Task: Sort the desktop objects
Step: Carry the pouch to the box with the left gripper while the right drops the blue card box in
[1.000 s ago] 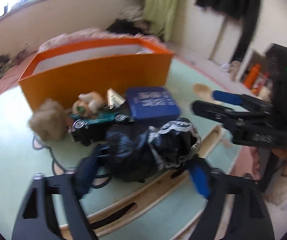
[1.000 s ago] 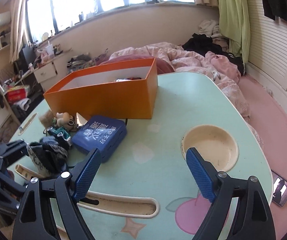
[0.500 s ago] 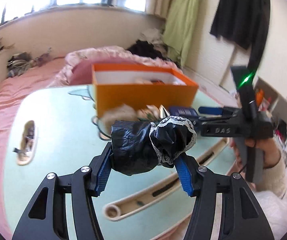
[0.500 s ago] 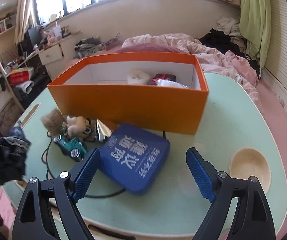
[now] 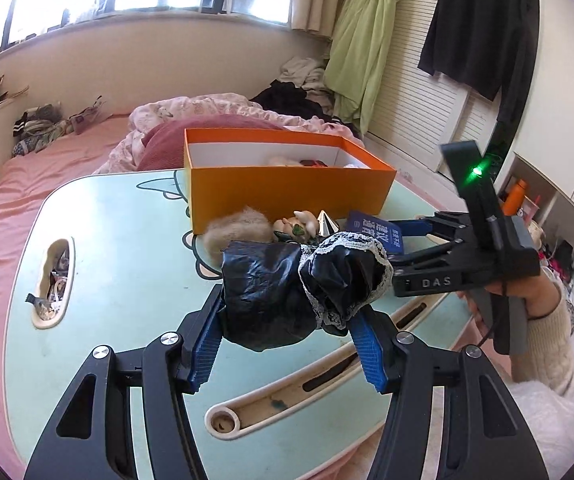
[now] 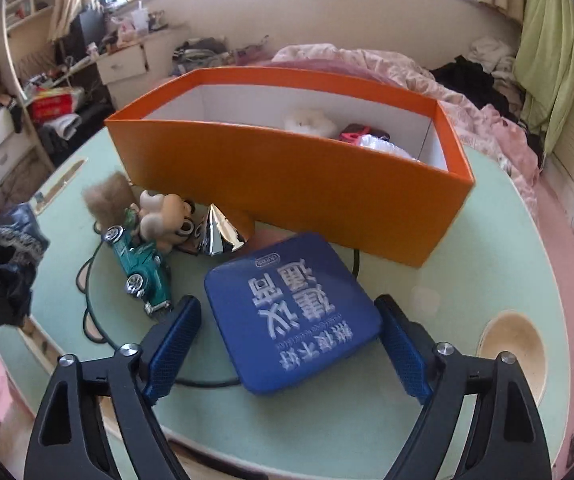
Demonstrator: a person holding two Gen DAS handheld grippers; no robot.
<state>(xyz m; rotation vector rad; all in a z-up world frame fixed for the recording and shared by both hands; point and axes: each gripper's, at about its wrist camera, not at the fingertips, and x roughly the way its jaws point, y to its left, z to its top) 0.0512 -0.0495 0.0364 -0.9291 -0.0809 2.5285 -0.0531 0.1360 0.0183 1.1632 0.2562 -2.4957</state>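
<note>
Holding a black lace-trimmed cloth bundle off the tabletop, left gripper points twd orange box; right gripper wide, straddling blue tin.

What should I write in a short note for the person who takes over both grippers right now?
Left gripper: shut on the black cloth, held above the table.
Right gripper: open, fingers on either side of the blue case, which lies flat on the table, not gripped yet.
Orange box: already holds a white fluffy thing and a few other items.
Left in front of the box: toy car, doll, fur ball, silver cone.
Likely next: drop the cloth in the box, then take the case.
</note>
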